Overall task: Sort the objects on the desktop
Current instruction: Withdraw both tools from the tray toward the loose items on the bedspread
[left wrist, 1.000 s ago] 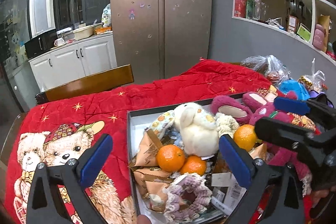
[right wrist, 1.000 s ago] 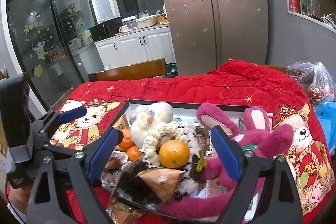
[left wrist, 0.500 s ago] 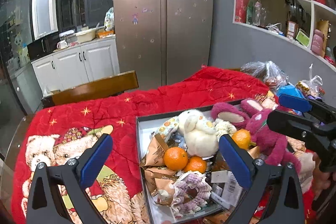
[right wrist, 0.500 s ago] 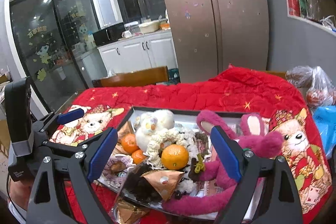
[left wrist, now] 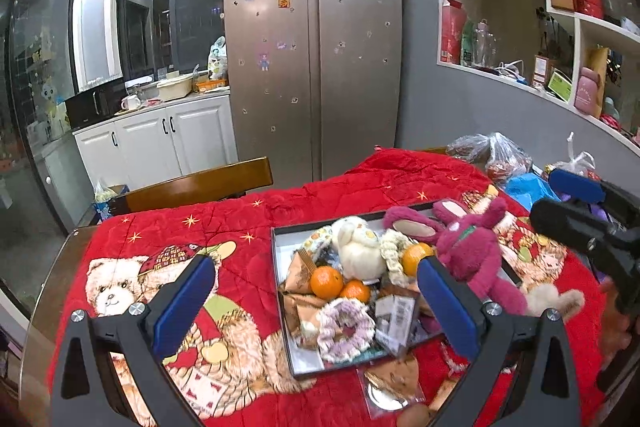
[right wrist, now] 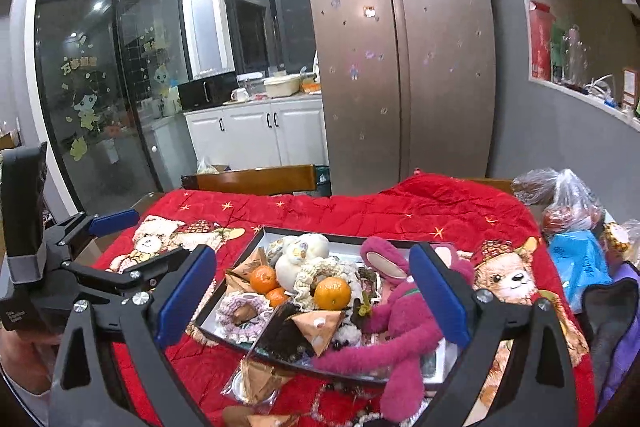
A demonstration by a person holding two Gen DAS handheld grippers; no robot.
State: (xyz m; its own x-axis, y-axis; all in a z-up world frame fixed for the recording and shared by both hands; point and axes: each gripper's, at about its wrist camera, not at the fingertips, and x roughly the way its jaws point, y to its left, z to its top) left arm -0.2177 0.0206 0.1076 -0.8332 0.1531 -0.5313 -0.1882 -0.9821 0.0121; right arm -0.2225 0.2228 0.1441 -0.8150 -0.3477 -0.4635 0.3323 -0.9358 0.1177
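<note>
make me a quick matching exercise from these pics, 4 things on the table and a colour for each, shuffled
Things:
1. plush rabbit
2. scrunchie
3. blanket
4. tangerine

Colours:
a. orange
b. red
c. magenta
d. pale lilac

Pairs: 1-c, 2-d, 3-b, 4-a

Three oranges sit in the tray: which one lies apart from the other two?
The orange beside the pink plush rabbit lies alone, past the white plush. The other two oranges touch each other at the tray's opposite side.
</note>
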